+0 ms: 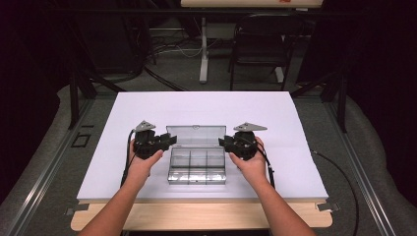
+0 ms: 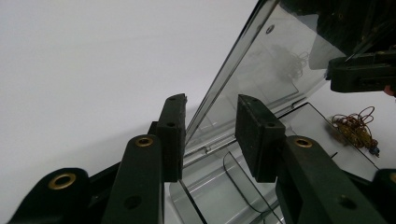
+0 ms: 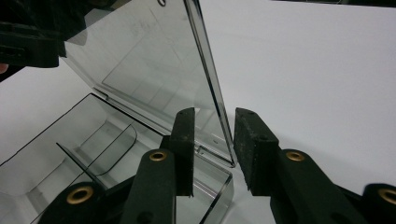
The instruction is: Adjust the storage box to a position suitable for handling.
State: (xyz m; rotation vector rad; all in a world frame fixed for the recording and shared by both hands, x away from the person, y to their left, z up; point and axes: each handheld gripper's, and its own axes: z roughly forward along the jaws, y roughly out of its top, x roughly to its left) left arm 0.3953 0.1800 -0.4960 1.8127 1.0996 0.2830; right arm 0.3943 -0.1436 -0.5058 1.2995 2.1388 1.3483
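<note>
High view: one clear plastic compartment box (image 1: pixel 197 167) on the white desk (image 1: pixel 147 105), set near the middle of the desk's near edge, long axis running left to right, its hinged lid (image 1: pixel 196 134) standing up along the far side. Left gripper (image 1: pixel 167 141) sits at the lid's left end, right gripper (image 1: pixel 223 142) at its right end; both hands are equally close, one per end. Left gripper view: the lid's side edge (image 2: pixel 219 81) rises through the gap between the two black pads, but daylight shows on both sides of it, so the jaws straddle the edge without visibly pinching it; a light hold cannot be ruled out. Right gripper view: same arrangement, the lid's edge (image 3: pixel 211 79) standing in the gap, jaws part-open and apparently clear of it. Judged relation for the next move: the lid hinges along the box's far long side, so any swing goes toward or away from the person, with both grippers travelling together. Hard to make out: a small tangle of reddish wire (image 2: pixel 356 128) lies on the desk just beyond the box; what it is cannot be told. Compartments appear empty, though reflections blur the dividers.
</note>
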